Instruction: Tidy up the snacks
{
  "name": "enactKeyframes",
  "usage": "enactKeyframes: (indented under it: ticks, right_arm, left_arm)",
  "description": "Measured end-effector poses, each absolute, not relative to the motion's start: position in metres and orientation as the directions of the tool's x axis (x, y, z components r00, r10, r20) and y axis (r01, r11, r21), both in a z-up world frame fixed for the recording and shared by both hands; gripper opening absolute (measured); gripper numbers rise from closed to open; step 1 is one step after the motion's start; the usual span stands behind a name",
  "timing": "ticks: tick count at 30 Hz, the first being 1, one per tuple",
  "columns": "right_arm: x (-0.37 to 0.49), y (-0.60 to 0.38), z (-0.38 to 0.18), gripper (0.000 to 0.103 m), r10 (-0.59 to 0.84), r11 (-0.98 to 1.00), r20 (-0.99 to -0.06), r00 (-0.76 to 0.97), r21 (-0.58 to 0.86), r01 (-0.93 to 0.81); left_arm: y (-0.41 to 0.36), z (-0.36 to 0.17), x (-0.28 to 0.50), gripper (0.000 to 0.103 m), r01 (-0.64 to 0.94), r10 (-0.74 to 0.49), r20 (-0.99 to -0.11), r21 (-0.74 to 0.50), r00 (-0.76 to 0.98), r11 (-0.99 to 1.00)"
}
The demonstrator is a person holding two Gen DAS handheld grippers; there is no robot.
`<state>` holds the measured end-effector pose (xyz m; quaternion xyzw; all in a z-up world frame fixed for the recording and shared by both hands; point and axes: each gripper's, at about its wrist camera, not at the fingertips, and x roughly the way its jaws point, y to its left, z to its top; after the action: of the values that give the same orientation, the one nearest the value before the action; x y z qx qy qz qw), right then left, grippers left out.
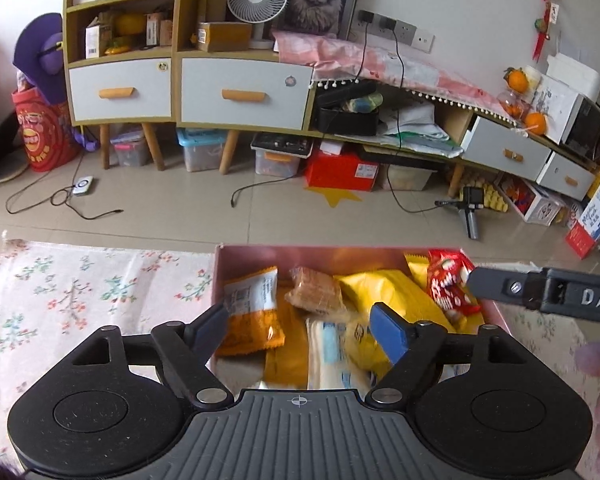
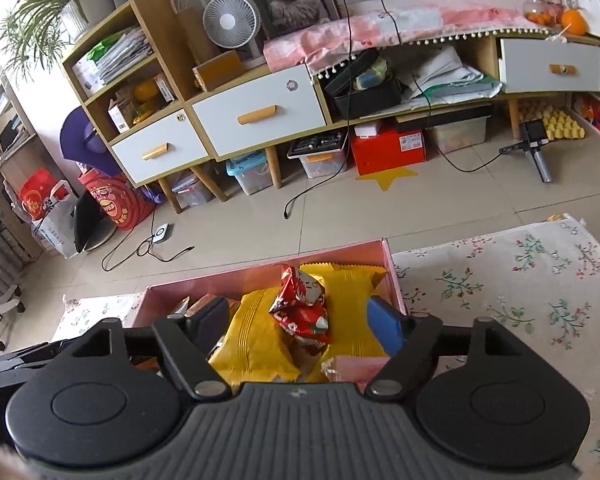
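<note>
A pink box (image 1: 260, 254) on the floral cloth holds snack packs: an orange packet (image 1: 252, 312), a brown wafer pack (image 1: 314, 290), yellow packets (image 1: 384, 292), a white and blue pack (image 1: 332, 356) and a red packet (image 1: 448, 284). My left gripper (image 1: 300, 328) is open above the box's near side, holding nothing. My right gripper (image 2: 300, 324) is open over the box's right part, with the red packet (image 2: 300, 304) lying free between its fingers on the yellow packets (image 2: 256, 340). The right gripper's finger (image 1: 496, 284) shows in the left wrist view beside the red packet.
The box (image 2: 392, 268) sits on a floral tablecloth (image 2: 520, 280), also seen in the left wrist view (image 1: 80, 300). Beyond the table edge lie a tiled floor with cables, cabinets (image 1: 244, 92), storage bins and a red box (image 1: 340, 170).
</note>
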<state>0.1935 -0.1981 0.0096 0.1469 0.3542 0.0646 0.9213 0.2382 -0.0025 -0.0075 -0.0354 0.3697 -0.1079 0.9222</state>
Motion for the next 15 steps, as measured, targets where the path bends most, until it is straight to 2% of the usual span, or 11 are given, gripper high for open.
enactKeyframes:
  ticks: [4,15]
  right_arm:
    - [0.178,-0.200,0.015,0.081,0.208,0.960,-0.633,0.746,0.280,-0.030]
    - [0.136,-0.207,0.021,0.090,0.176,0.973,-0.656,0.734,0.230,-0.028]
  left_arm:
    - [0.000,-0.002,0.218,0.086,0.175,-0.226,-0.678,-0.144,0.700,0.974]
    - [0.007,0.001,0.160,0.091,0.158,-0.202,-0.700,-0.127,0.685,0.979]
